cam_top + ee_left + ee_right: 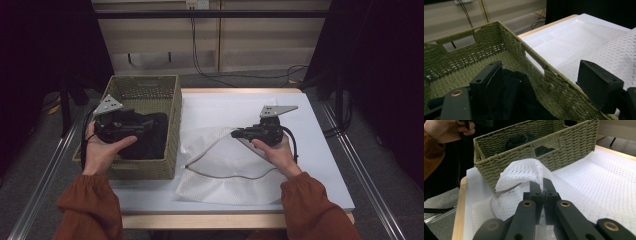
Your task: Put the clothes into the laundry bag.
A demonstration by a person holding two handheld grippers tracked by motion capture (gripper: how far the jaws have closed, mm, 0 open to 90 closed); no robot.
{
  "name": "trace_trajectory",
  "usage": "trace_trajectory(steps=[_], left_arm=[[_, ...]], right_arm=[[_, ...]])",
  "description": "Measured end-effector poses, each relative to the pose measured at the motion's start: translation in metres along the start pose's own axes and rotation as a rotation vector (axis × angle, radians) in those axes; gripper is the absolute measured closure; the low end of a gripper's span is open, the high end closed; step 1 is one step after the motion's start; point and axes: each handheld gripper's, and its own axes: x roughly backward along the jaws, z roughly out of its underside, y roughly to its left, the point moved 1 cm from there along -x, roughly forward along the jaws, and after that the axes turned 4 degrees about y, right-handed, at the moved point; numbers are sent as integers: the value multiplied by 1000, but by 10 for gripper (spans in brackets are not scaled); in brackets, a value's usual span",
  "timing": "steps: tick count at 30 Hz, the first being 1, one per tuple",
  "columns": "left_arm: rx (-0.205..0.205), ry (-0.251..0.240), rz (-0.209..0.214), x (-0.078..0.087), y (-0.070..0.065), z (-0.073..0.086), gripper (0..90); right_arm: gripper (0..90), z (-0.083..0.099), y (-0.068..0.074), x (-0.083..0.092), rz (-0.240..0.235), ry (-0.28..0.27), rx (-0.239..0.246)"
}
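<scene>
From above, your right gripper (239, 133) pinches the white mesh bag (220, 170) lying on the surface (320, 165). Your left gripper (544, 82) hangs over the woven basket (529, 50), fingers spread, dark cloth (516, 95) beneath. Your right gripper's view shows fingers (535, 188) clenched on lifted mesh.

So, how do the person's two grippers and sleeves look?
Both the left gripper and the right gripper are black, each topped by a grey three-cornered plate with small holes. Black cables trail from them. The gathered sleeves are rust-orange.
</scene>
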Motion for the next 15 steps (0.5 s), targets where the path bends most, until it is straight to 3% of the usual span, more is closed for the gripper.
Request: trace_trajectory(steps=[3, 7, 9, 15], left_arm=[[8, 30, -25, -6, 9, 1, 205], [-15, 86, -61, -14, 21, 4, 196], [11, 100, -73, -20, 27, 8, 188], [33, 149, -90, -39, 38, 11, 165]], right_arm=[[887, 1, -1, -1, 2, 4, -5], [887, 1, -1, -2, -3, 7, -5], [887, 1, -1, -3, -3, 8, -6], [887, 2, -2, -3, -3, 10, -8]])
